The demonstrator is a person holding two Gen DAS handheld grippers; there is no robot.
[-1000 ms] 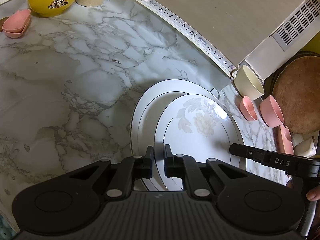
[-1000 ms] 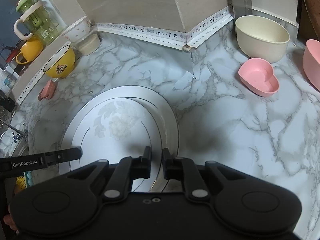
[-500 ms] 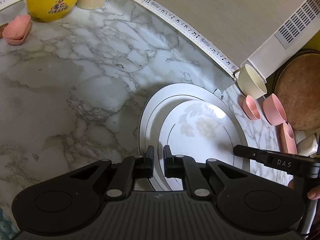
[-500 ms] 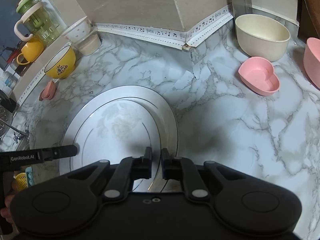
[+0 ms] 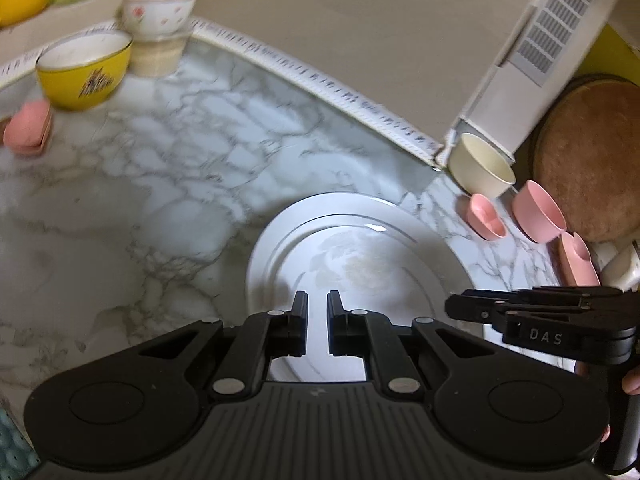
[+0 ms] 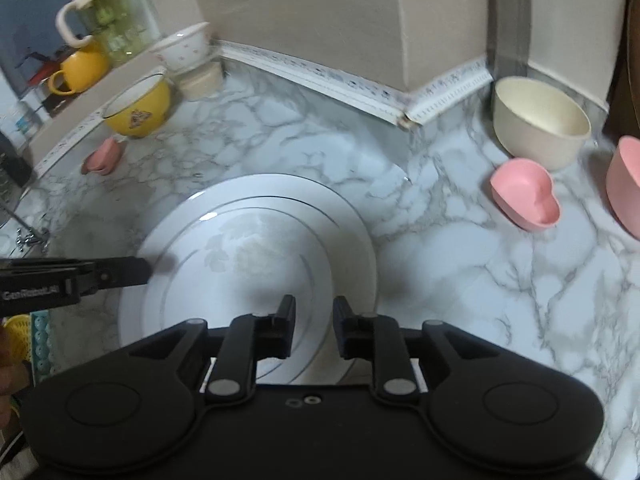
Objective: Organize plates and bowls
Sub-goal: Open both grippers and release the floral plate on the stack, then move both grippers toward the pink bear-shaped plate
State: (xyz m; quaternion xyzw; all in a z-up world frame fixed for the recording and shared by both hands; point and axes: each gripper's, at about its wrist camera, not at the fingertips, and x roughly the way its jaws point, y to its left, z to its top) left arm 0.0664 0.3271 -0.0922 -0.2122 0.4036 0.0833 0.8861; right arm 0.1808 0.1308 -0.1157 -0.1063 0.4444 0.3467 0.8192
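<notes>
A small floral plate [image 5: 360, 272] [image 6: 248, 256] lies flat, centred on a larger white plate [image 5: 264, 256] [image 6: 352, 232] on the marble counter. My left gripper [image 5: 317, 320] hovers over the plates' near rim, shut, with nothing seen between its fingers; its tip [image 6: 140, 270] hangs above the plates' left edge in the right wrist view. My right gripper [image 6: 315, 320] is over the near rim too. Its jaws are opening and stand apart with nothing between them. The right gripper [image 5: 454, 306] shows from the side in the left wrist view.
Along the wall stand a yellow bowl [image 5: 84, 72] [image 6: 138, 108], a floral white bowl [image 5: 158, 10] on a beige tub, and a cream bowl [image 5: 480, 168] [image 6: 540, 128]. A pink heart dish [image 6: 524, 196], a pink bowl [image 5: 538, 212], more pink dishes [image 5: 28, 128] and a round wooden board [image 5: 588, 160] sit around.
The small plate has shifted from off-centre to the middle of the large plate. Both grippers have lifted and pulled back from it. The right jaws have parted.
</notes>
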